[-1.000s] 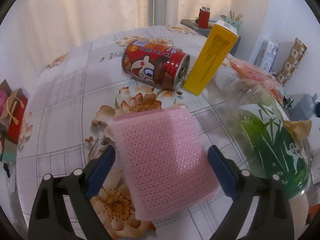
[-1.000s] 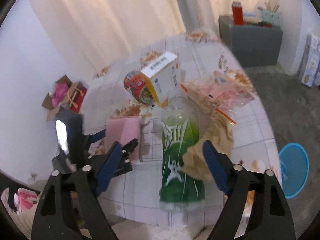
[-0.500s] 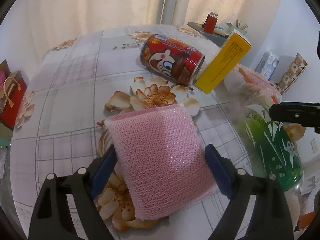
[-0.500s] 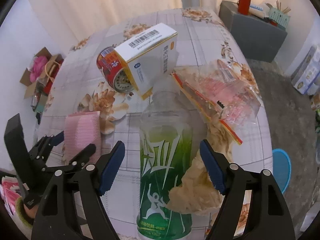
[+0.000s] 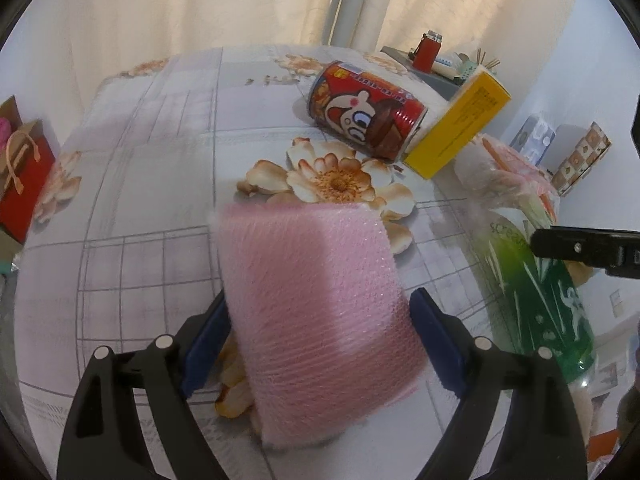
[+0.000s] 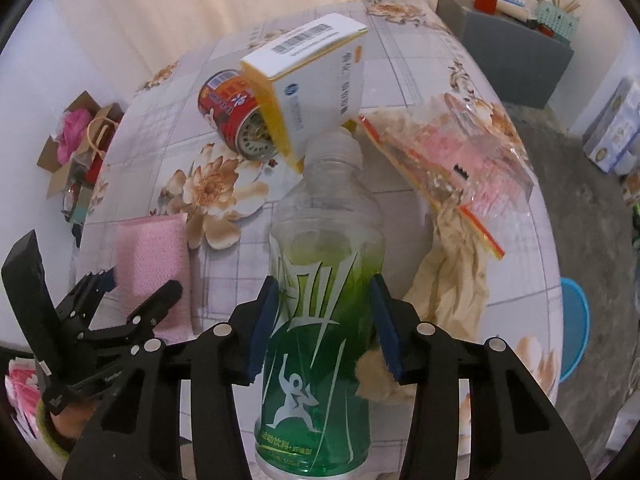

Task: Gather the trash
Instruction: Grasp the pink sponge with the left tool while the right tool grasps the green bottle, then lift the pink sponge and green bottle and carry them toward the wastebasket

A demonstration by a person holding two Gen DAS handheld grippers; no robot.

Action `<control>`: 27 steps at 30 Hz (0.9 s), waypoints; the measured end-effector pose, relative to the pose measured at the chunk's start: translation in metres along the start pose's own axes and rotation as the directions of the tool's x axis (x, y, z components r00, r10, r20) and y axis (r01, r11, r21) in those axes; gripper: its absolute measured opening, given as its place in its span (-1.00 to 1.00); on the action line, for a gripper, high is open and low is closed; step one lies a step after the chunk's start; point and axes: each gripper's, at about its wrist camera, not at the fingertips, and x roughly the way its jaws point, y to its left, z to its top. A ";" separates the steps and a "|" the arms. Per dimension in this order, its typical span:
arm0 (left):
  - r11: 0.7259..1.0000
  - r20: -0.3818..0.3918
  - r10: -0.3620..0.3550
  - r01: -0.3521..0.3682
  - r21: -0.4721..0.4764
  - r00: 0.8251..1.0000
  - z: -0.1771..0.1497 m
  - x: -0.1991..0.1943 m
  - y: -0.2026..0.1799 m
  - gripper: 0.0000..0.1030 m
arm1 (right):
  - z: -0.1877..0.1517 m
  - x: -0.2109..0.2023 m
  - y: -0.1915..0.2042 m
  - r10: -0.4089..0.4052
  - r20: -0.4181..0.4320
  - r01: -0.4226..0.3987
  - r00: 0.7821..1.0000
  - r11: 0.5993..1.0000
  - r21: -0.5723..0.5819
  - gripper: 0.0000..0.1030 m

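Bottle (image 6: 320,320), empty w/ green label, betw. pads of right claw (image 6: 324,320); left claw (image 5: 320,344) around pink sponge (image 5: 316,308).

Soft daylight through curtains (image 5: 200,12) at twelve o'clock, fisheye bending with black corners, pink sponge (image 5: 316,312) motion-blurred, faint shadows.

Close wrist views, sharing green bottle (image 5: 536,296)

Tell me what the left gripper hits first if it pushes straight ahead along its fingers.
The left gripper already has the pink mesh pad between its fingers, so that meets it first. Beyond the pad lies bare tablecloth, then probably the red can, though depth is unclear.
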 end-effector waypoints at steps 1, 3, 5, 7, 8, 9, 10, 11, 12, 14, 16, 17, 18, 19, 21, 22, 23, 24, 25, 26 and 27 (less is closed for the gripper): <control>1.000 0.002 0.012 -0.012 0.015 1.000 -0.002 0.000 -0.001 0.66 | -0.004 -0.001 0.001 0.010 0.000 -0.010 1.000 1.000 0.006 -0.15; 0.999 0.004 0.025 -0.025 0.034 1.000 -0.005 -0.001 -0.002 0.66 | -0.011 -0.003 0.004 0.030 -0.002 -0.030 1.000 0.999 0.017 -0.15; 0.999 0.004 0.023 -0.023 0.039 1.000 -0.009 -0.004 -0.001 0.65 | -0.020 -0.005 0.008 0.042 -0.001 -0.042 0.999 0.999 0.023 -0.15; 0.999 0.003 0.025 -0.025 0.045 1.000 -0.013 -0.006 0.000 0.65 | -0.030 -0.008 0.013 0.052 0.001 -0.052 0.999 0.998 0.019 -0.15; 0.999 0.001 0.026 -0.026 0.047 1.000 -0.014 -0.007 0.001 0.65 | -0.035 -0.009 0.015 0.057 0.001 -0.057 0.998 0.998 0.016 -0.15; 0.999 0.001 0.023 -0.023 0.047 1.000 -0.016 -0.009 0.002 0.65 | -0.041 -0.011 0.017 0.063 -0.003 -0.063 0.998 0.998 0.014 -0.15; 0.999 -0.001 0.021 -0.021 0.047 1.000 -0.019 -0.011 0.004 0.65 | -0.045 -0.012 0.018 0.067 -0.004 -0.067 0.998 0.998 0.012 -0.15; 0.999 -0.004 0.020 -0.020 0.047 1.000 -0.022 -0.014 0.006 0.65 | -0.051 -0.013 0.019 0.072 -0.005 -0.072 0.997 0.997 0.010 -0.15; 0.999 -0.008 0.019 -0.019 0.048 1.000 -0.024 -0.016 0.007 0.65 | -0.057 -0.014 0.020 0.078 -0.008 -0.078 0.997 0.997 0.011 -0.15; 0.999 -0.027 0.009 -0.008 0.051 1.000 -0.026 -0.019 0.010 0.66 | -0.065 -0.015 0.020 0.084 0.021 -0.084 0.996 0.996 0.013 -0.13; 0.999 -0.048 -0.011 0.012 0.035 0.999 -0.026 -0.022 0.015 0.66 | -0.071 -0.016 0.021 0.092 0.026 -0.092 0.995 0.996 0.016 -0.09; 0.999 -0.056 -0.020 0.022 0.025 0.998 -0.025 -0.023 0.017 0.66 | -0.072 -0.016 0.021 0.092 0.027 -0.093 0.995 0.996 0.016 0.00; 0.999 -0.058 -0.028 0.029 0.017 0.998 -0.025 -0.025 0.018 0.66 | -0.074 -0.017 0.021 0.094 0.031 -0.094 0.995 0.995 0.016 0.13; 0.999 -0.056 -0.032 0.033 0.015 0.998 -0.023 -0.027 0.018 0.66 | -0.075 -0.018 0.021 0.094 0.035 -0.094 0.995 0.995 0.015 0.20; 0.999 -0.048 -0.024 0.026 0.036 0.999 -0.020 -0.030 0.015 0.66 | -0.076 -0.017 0.023 0.084 0.043 -0.084 0.996 0.996 0.008 0.29; 0.998 -0.045 -0.010 0.012 0.055 0.999 -0.017 -0.030 0.012 0.67 | -0.075 -0.016 0.024 0.078 0.045 -0.079 0.996 0.997 0.006 0.29; 0.997 -0.044 0.007 -0.004 0.075 0.999 -0.016 -0.029 0.010 0.68 | -0.075 -0.015 0.023 0.078 0.045 -0.079 0.996 0.997 0.008 0.31; 0.995 -0.045 0.021 -0.017 0.094 0.999 -0.014 -0.028 0.007 0.68 | -0.074 -0.013 0.022 0.080 0.044 -0.081 0.996 0.997 0.012 0.32; 0.993 -0.048 0.039 -0.033 0.114 0.998 -0.012 -0.027 0.005 0.68 | -0.073 -0.011 0.022 0.081 0.044 -0.081 0.996 0.997 0.014 0.32; 0.990 -0.048 0.052 -0.045 0.132 0.998 -0.010 -0.026 0.003 0.68 | -0.071 -0.009 0.022 0.083 0.043 -0.083 0.996 0.996 0.014 0.35; 0.987 -0.046 0.066 -0.058 0.150 0.997 -0.009 -0.025 0.002 0.68 | -0.071 -0.007 0.022 0.085 0.042 -0.085 0.996 0.996 0.012 0.38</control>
